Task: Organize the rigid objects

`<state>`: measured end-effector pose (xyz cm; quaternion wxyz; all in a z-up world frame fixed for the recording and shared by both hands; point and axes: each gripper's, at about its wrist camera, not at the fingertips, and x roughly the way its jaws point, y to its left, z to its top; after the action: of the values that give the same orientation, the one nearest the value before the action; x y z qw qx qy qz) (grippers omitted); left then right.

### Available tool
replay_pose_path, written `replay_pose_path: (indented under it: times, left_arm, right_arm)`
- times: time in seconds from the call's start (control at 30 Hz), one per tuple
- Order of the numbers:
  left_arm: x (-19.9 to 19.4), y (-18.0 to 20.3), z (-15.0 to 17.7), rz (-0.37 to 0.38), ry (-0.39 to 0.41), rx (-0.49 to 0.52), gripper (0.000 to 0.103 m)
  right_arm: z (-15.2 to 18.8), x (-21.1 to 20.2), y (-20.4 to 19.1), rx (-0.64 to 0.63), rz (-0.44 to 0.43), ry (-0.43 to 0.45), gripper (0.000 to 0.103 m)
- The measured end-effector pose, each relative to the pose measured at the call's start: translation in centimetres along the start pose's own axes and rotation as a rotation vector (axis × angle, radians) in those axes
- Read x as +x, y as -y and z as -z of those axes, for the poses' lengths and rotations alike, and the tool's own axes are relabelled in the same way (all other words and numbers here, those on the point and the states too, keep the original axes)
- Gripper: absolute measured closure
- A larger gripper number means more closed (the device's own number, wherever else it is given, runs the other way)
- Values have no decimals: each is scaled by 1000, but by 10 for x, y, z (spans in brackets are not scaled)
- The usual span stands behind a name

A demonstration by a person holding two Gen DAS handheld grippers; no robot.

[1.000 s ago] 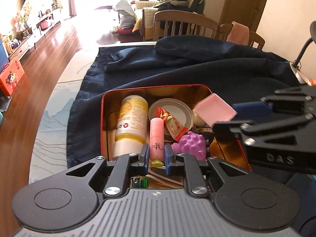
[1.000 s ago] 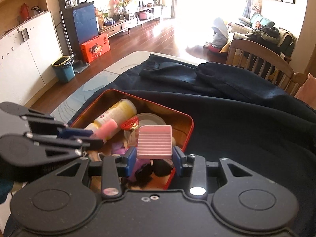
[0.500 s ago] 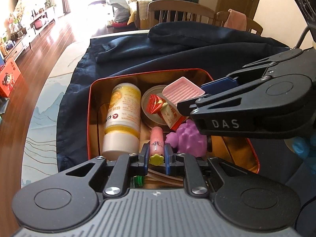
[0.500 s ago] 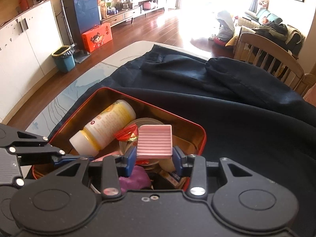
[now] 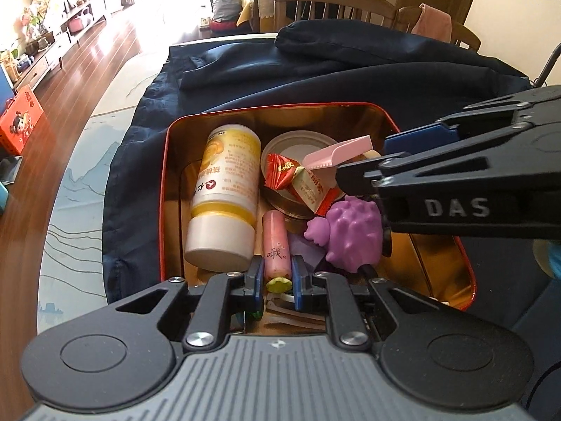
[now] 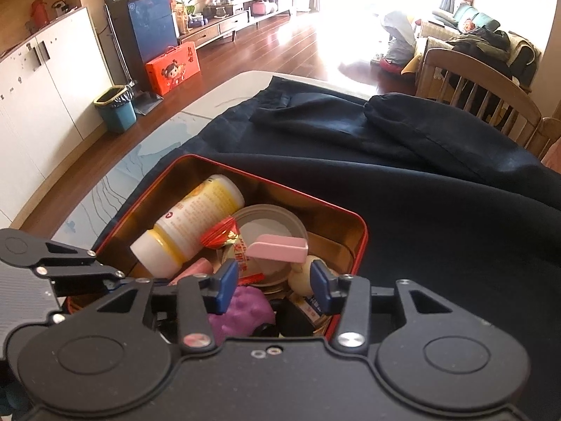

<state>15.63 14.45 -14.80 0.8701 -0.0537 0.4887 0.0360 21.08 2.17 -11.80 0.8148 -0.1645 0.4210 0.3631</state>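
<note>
Inside the red tin (image 5: 164,210), on a dark blue cloth (image 6: 420,182), a pink tube (image 5: 276,245) is clamped near its capped end by the left gripper (image 5: 277,273). The right gripper (image 6: 270,280) is held with jaws apart just behind a pink tray (image 6: 277,247), which is seen tilted on a round lid (image 5: 298,144) and a red candy wrapper (image 5: 280,172). A yellow-labelled bottle (image 5: 224,189) is lying along the left wall, a purple spiky toy (image 5: 350,231) beside the tube.
</note>
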Motion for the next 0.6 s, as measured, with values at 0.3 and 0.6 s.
replay_pose_path:
  times: [0.3, 0.6]
  left_arm:
    - [-13, 1, 6, 18, 18, -3, 87]
    - [-32, 3, 13, 44, 57, -15, 53]
  right_arm:
    - [15, -34, 11, 86, -38, 56, 48]
    - [33, -63, 9, 130, -75, 101, 42]
